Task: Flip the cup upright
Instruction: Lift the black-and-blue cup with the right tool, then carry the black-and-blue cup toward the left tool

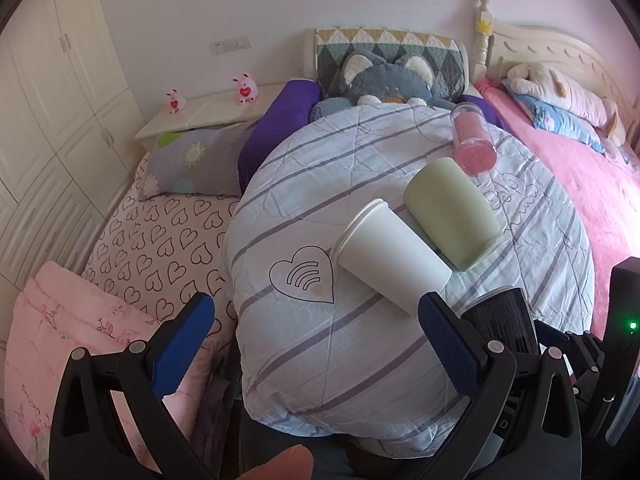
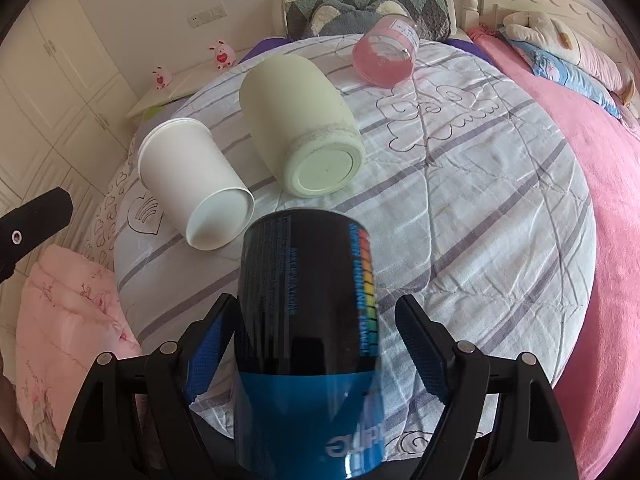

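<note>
Several cups lie on their sides on a round striped cushion (image 2: 480, 216). A white paper cup (image 2: 192, 184) lies at the left, a pale green cup (image 2: 296, 120) beside it, and a pink clear cup (image 2: 386, 56) at the back. A black and blue cup (image 2: 308, 344) lies between the fingers of my right gripper (image 2: 316, 348); the left pad looks to touch it and a gap shows at the right pad. My left gripper (image 1: 316, 320) is open and empty, just short of the white paper cup (image 1: 388, 256), the green cup (image 1: 452, 216) behind it.
The cushion (image 1: 320, 360) sits on a bed with a heart-print sheet (image 1: 160, 248) and a pink quilt (image 1: 60, 360) at the left. A pink blanket (image 2: 600, 200) lies to the right. Pillows and a grey plush toy (image 1: 388, 80) are at the back.
</note>
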A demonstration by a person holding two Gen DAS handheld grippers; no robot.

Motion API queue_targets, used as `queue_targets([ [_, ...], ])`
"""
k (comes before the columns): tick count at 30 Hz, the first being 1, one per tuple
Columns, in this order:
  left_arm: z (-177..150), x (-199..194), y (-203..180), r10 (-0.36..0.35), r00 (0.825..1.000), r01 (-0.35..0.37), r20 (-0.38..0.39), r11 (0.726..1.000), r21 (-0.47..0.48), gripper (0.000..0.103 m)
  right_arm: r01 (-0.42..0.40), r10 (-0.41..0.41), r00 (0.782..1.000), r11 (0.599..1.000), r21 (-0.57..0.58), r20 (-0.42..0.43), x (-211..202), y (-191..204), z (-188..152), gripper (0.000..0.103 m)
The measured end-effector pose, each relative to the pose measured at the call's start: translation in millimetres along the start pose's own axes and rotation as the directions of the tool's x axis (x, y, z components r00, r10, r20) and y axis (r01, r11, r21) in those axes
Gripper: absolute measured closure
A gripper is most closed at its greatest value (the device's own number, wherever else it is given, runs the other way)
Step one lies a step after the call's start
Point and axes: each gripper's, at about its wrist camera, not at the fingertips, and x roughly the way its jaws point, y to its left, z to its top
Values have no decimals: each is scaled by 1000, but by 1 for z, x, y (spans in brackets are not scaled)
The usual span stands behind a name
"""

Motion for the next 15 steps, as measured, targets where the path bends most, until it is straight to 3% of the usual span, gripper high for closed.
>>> queue_targets([
  [15, -12, -24, 0, 7, 1000, -7, 28, 1000, -13, 0, -11, 11, 996, 1000, -2, 94, -43, -4, -8, 21],
])
